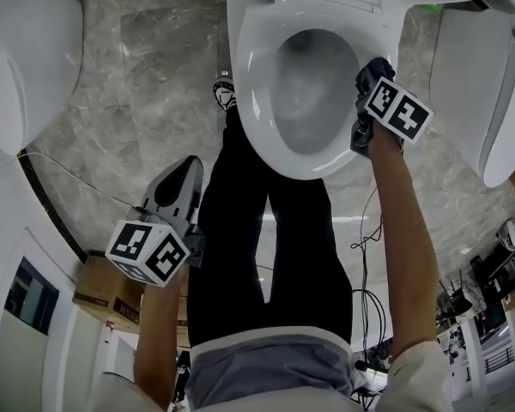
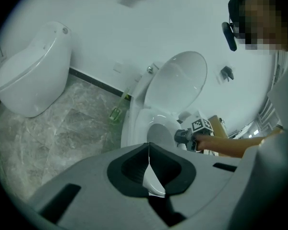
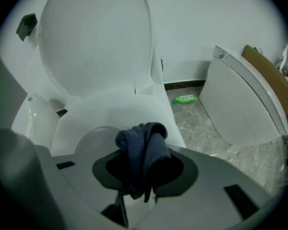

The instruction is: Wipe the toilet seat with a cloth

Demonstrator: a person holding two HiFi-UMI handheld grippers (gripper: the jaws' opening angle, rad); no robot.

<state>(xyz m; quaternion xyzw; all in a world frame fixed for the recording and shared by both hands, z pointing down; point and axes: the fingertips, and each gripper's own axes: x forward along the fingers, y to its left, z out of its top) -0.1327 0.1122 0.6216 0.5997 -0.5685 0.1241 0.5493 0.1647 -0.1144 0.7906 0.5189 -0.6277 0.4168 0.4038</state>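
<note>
The white toilet seat (image 1: 256,101) lies down around the bowl, with its lid (image 3: 93,37) raised against the wall. My right gripper (image 1: 366,101) is shut on a bunched dark blue cloth (image 3: 144,150), which rests on the seat's right rim (image 1: 360,58). In the right gripper view the cloth fills the gap between the jaws and hangs over the seat (image 3: 115,109). My left gripper (image 1: 189,166) hangs over the floor to the left of the black-trousered legs, apart from the toilet. Its jaws meet with nothing between them (image 2: 148,152). The left gripper view also shows the right gripper (image 2: 186,137) at the bowl.
Another white toilet (image 1: 26,58) stands at the left and a third (image 1: 481,84) at the right. A green bottle (image 3: 185,98) lies on the marble floor by the wall. Cables (image 1: 365,256) trail near the person's legs, and a cardboard box (image 1: 103,290) sits lower left.
</note>
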